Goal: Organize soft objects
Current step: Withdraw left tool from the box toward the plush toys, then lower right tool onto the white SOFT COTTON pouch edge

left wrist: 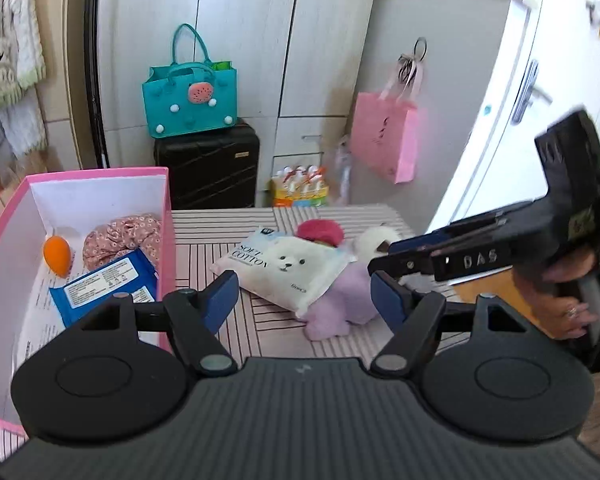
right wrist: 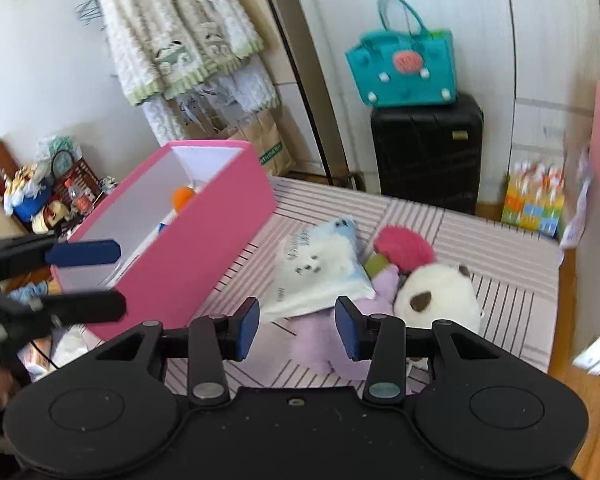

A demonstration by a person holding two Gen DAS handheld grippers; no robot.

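One cotton pack [left wrist: 284,270], one plush toy [right wrist: 436,292]

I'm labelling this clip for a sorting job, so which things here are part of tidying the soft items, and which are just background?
Part of the job:
- pink box
- orange sponge, floral scrunchie and blue wipes pack, already inside it
- cotton pad pack
- purple plush toy

Just lying about:
- teal bag
- black suitcase
- pink paper bag
- hanging cardigan

Striped cloth [right wrist: 500,264] lies bare (right of plush toy [right wrist: 436,292]); pink box [right wrist: 188,256] walls left.
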